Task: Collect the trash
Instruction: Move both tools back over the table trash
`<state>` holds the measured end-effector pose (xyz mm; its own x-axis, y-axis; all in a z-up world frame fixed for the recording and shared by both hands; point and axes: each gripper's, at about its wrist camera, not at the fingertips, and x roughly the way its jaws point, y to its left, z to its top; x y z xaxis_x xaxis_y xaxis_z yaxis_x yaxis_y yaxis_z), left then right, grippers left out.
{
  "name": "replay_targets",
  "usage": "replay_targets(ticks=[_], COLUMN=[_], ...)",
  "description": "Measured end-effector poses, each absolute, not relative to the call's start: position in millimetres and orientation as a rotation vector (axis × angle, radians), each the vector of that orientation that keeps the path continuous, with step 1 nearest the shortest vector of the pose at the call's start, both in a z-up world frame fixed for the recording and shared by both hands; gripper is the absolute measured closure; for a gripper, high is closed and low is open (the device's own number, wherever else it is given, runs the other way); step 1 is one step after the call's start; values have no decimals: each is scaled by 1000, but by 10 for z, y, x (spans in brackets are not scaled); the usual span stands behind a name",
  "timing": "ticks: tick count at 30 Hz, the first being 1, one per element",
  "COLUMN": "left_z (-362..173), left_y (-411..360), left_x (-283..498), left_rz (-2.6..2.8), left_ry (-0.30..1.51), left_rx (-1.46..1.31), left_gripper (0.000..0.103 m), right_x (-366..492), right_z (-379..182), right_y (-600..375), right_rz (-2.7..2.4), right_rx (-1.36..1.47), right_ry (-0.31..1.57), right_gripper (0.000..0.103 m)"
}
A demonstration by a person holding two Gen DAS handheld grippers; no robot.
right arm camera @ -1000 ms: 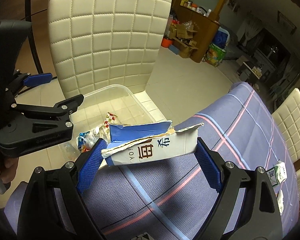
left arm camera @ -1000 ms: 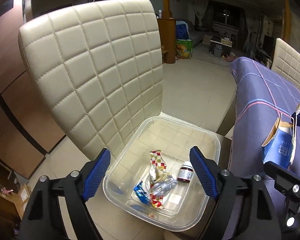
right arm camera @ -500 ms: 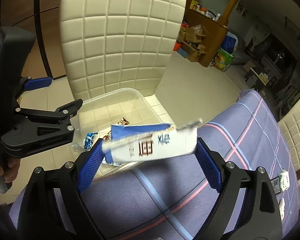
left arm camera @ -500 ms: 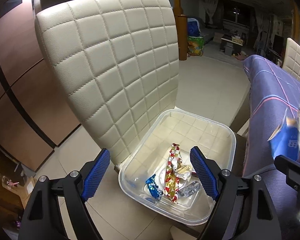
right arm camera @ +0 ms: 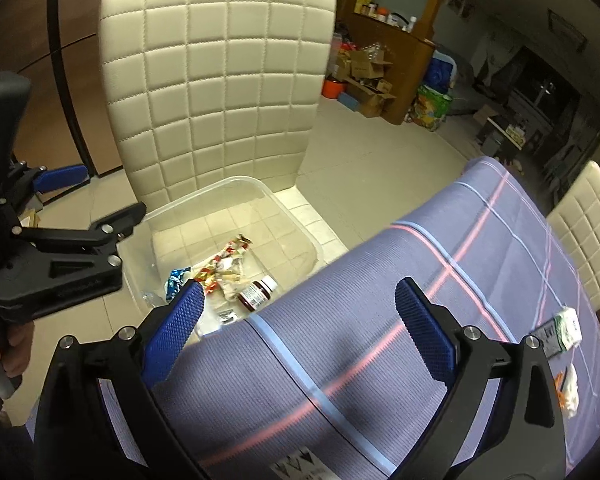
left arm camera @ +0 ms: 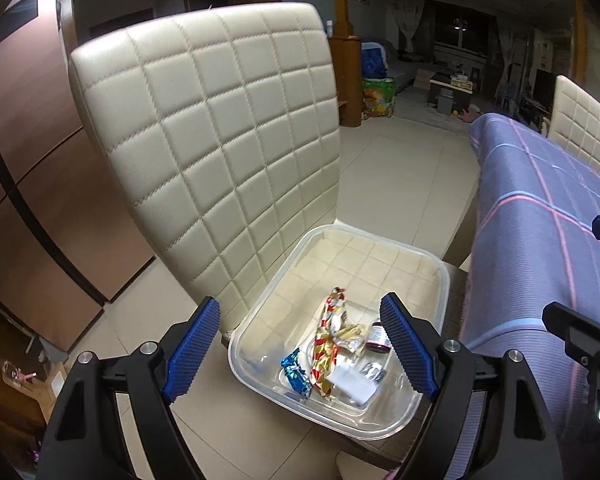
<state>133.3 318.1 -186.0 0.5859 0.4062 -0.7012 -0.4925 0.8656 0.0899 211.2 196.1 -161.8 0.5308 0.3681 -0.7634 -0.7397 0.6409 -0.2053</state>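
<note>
A clear plastic bin (left arm camera: 440, 276) sits on a cream quilted chair seat and holds wrappers (left arm camera: 332, 344), a blue packet (left arm camera: 296, 376) and a small brown bottle (left arm camera: 378, 336). The bin also shows in the right wrist view (right arm camera: 236, 188) with the bottle (right arm camera: 258, 292). My left gripper (left arm camera: 300, 352) is open and empty above the bin. My right gripper (right arm camera: 300, 328) is open and empty over the purple tablecloth edge. The blue-and-white carton is not in view. More trash lies on the table: a green-white packet (right arm camera: 564, 328) and crumpled white paper (right arm camera: 570, 392).
The cream chair back (left arm camera: 220, 152) rises behind the bin. The purple striped table (right arm camera: 440, 320) is at the right, with another cream chair (right arm camera: 584, 224) beyond it. Tiled floor (left arm camera: 404, 184) and boxes lie farther back.
My right gripper held the blue-and-white carton a second ago; now its jaws are empty and the carton is out of sight. The left gripper drew back a little from the bin.
</note>
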Motion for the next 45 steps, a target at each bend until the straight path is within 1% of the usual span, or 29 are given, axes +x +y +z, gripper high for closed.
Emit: replay_targets(ticks=[4,11,19,20,21,23,26,31,36,40,41,43,44,45], left_z=[-1755,-1590,-1582,-1587,-1591,-1596,-1577,-1567,-1605,-1640,-1652,-1672,-1679,-1689], left_y=[3004,2439,1692,1561,1414,1141,715,129,-195,-233,-220,-195,-190,-184], left_x=[1358,1482,1794,1852,1914,2000,2136,2400,2666,2888,2964,3105,3162,3233], left_rz=[493,357,172,139,110,65,16,-69,-102,-89,-82,-92,-91,-87], left_ry=[773,766,813,818,823,826,813,813,822,828,830,830,827,826], left_rx=[-99,-78,-88,-93,-90,-65,-4,51,105,113,112,116,123,131], left_gripper=[23,23,23,23,23,23,23,23,23,23,23,23,23,23], right_x=[2103,2184,2342,2362,2391,2433,2548,2763,2971,3053,3071,3107,3125,3159], right_z=[-1562,-1508,-1549,-1562,-1579,-1617,-1711,-1848,-1949,-1982,-1984,-1978,-1969,-1955], right_y=[1699,953,-306,-408,-592,-845,-1297,-1704,-1854,-1860,-1856,-1844,-1827,-1814], right_rz=[663,548,365,348,311,271,215,167,177,199,209,219,224,220], right_rx=[-528,-434,-287,-280,-269,-259,-204,-145,-120,-117,-112,-111,-111,-114], right_ry=[741,757,796,800,798,806,840,883,913,917,917,904,897,893], right_gripper=[8,8,8,9,15,22,23,28,28,28,30,42,58,62])
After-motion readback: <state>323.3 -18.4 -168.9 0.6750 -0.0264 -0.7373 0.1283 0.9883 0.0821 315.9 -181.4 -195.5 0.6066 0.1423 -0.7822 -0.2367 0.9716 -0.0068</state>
